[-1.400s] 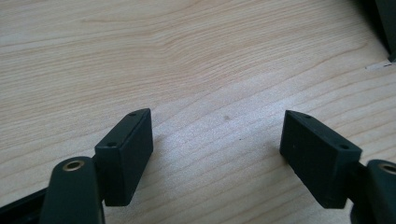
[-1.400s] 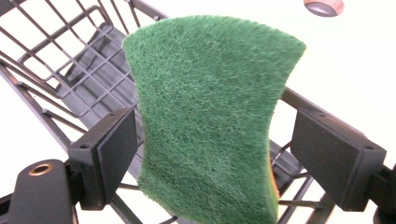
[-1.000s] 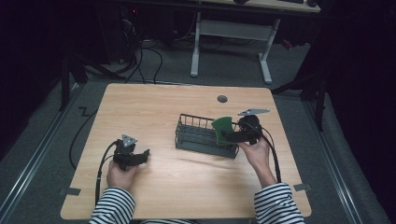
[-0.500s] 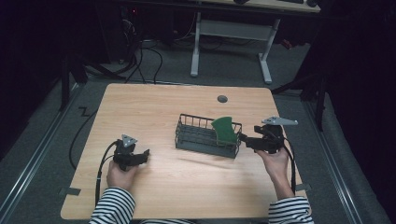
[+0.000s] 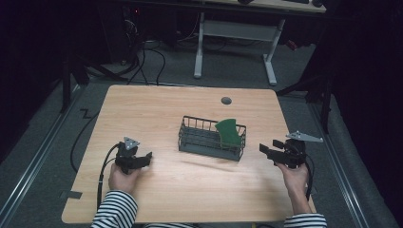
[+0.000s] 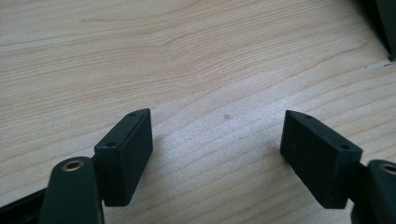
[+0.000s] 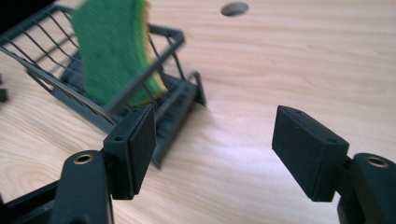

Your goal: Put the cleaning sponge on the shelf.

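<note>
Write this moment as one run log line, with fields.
green sponge: leaning inside black wire basket | right claw: beside basket, empty, jaws just closing | left claw: open, empty, on wooden table

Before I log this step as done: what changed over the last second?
The right gripper let go of the green sponge and drew back to the right of the wire basket; its fingers have just been closing with nothing between them. Sponge, basket and left gripper stayed put.
</note>
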Motion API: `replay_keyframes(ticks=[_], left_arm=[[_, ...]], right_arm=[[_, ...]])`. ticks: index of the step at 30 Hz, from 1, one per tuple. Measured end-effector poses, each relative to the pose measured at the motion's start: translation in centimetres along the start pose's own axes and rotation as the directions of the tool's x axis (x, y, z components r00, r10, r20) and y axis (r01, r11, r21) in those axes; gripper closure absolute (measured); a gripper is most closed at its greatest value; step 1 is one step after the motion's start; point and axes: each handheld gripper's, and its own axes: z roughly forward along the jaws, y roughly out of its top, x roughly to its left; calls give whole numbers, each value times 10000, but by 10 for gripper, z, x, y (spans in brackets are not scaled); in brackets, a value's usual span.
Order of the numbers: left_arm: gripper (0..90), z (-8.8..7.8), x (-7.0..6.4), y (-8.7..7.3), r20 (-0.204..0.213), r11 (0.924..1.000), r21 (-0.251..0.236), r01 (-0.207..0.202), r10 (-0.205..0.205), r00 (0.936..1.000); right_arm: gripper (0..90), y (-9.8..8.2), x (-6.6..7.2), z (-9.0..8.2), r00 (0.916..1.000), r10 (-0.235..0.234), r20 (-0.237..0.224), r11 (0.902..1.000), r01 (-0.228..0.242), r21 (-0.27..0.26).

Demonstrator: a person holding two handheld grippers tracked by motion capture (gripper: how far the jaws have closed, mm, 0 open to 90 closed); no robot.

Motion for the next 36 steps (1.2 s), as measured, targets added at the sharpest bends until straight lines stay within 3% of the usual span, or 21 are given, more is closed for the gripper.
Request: replay_keyframes(ticks=[15, 21, 29, 36], left_arm=[[257, 0, 0, 0, -15, 10000, 0, -11, 11, 10000], [257, 0, 0, 0, -14, 10000, 0, -12, 12, 10000], [257, 0, 0, 0, 1, 10000, 0, -16, 16, 10000], [256, 0, 0, 0, 0, 10000, -3, -14, 14, 10000]], right_arm=[[317, -37, -19, 4, 9986, 218, 490, 9991, -236, 366], [321, -48, -19, 11, 9975, 22, 707, 9984, -62, 564], [325, -64, -20, 21, 9959, 144, 889, 9980, -198, 605], [326, -70, -14, 30, 9928, -215, 1178, 9963, 115, 852]])
